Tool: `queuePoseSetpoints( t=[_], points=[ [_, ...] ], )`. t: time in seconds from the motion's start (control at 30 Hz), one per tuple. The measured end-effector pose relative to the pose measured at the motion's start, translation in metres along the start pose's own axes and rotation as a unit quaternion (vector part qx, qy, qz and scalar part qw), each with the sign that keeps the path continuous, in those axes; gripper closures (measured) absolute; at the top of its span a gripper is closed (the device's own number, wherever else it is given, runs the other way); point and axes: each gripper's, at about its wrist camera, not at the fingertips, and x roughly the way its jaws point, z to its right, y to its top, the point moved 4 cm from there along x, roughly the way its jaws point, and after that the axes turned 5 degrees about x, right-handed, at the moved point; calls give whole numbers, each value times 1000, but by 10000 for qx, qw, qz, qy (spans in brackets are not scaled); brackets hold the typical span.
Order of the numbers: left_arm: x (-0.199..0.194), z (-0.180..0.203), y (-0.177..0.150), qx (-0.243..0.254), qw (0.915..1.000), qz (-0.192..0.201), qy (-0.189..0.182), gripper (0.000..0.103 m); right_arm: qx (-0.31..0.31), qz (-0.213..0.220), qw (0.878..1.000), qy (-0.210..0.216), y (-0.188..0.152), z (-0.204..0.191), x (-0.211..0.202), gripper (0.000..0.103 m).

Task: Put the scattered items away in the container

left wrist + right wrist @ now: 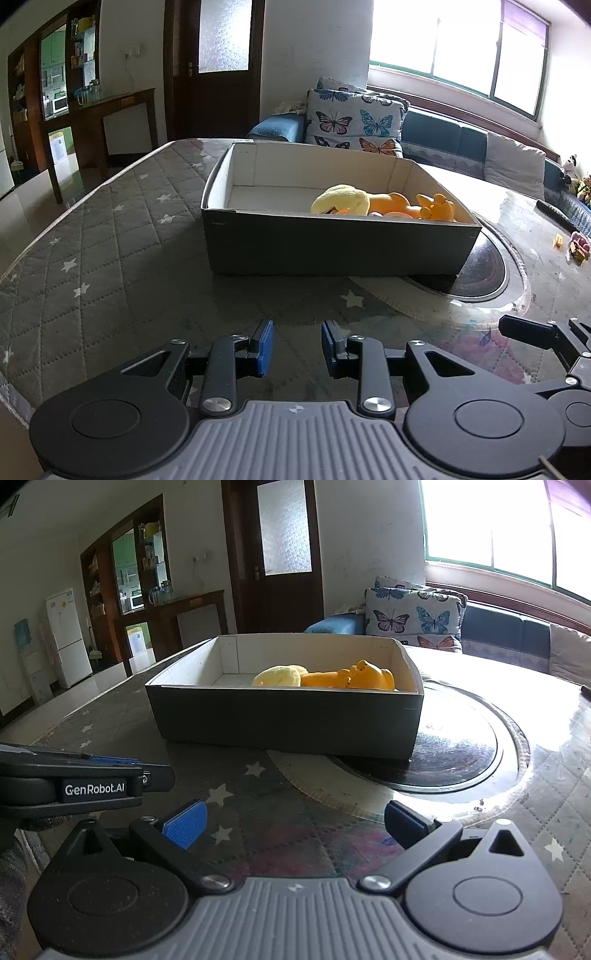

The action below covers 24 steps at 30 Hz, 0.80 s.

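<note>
Inventory: 1 cardboard box on table. Inside: 1 yellow plush toy, 1 orange toy, poss. more hidden. Approx. 2 small items loose at far right, blurry. 2 butterfly cushions. 2 grippers: left, right.

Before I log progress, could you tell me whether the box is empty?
Not empty: the box holds a yellow plush and an orange toy.

Left gripper jaws partly apart, nothing between the pads. Right gripper jaws spread wide, empty, angled downward.
</note>
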Motion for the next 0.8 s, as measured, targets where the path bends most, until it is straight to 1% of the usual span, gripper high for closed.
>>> queuePoseSetpoints(
  t=[0.8],
  points=[
    [10, 2, 5, 24, 10000, -49, 37, 72, 52, -72, 9999, -69, 4, 3, 10, 0]
  ],
)
